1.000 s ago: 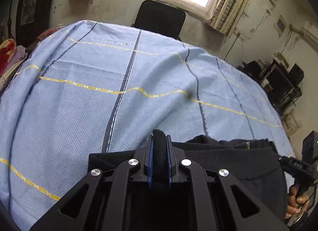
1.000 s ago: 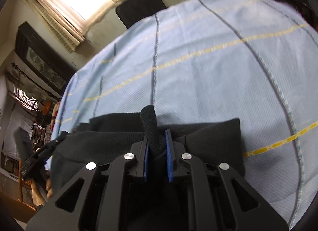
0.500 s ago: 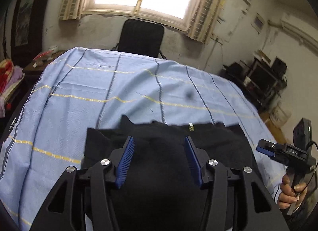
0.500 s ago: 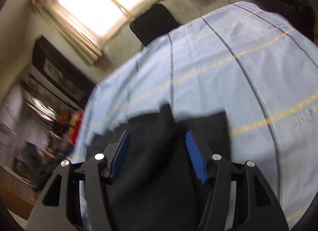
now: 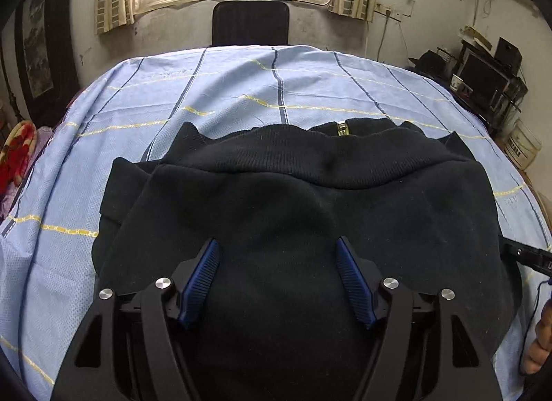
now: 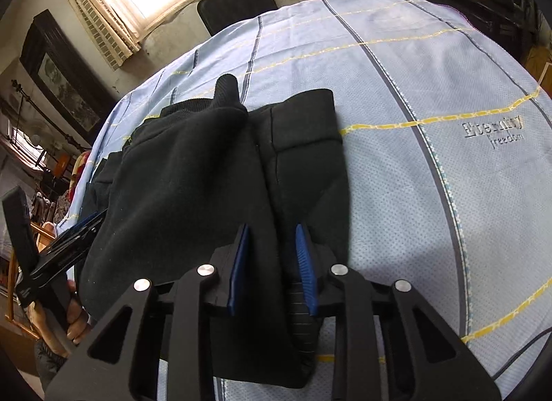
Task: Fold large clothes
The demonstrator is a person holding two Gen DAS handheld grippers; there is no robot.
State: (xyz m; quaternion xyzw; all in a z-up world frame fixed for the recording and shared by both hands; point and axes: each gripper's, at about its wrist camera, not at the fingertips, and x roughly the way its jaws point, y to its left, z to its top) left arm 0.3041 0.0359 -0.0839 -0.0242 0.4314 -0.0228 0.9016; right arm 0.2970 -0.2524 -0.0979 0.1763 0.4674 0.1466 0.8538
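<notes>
A black zip sweatshirt [image 5: 293,201] lies folded on the light blue sheet [image 5: 207,97], its ribbed hem and brass zipper at the far edge. My left gripper [image 5: 277,246] is open, jaws wide, above the near part of the garment. In the right wrist view the sweatshirt [image 6: 193,173] lies folded, with a cuff sticking up at its far end. My right gripper [image 6: 272,228] is open over its right fold, holding nothing. The left gripper [image 6: 79,232] shows at the far left of that view.
The blue sheet [image 6: 431,97] with yellow and dark stripes covers the whole table. A black chair [image 5: 250,23] stands behind it under the window. Desk clutter and monitors [image 5: 490,73] stand at the right, red bedding [image 5: 15,156] at the left.
Both grippers were shut on black fabric a second ago. They have opened, let go and drawn back toward me. The garment now rests folded on the sheet.
</notes>
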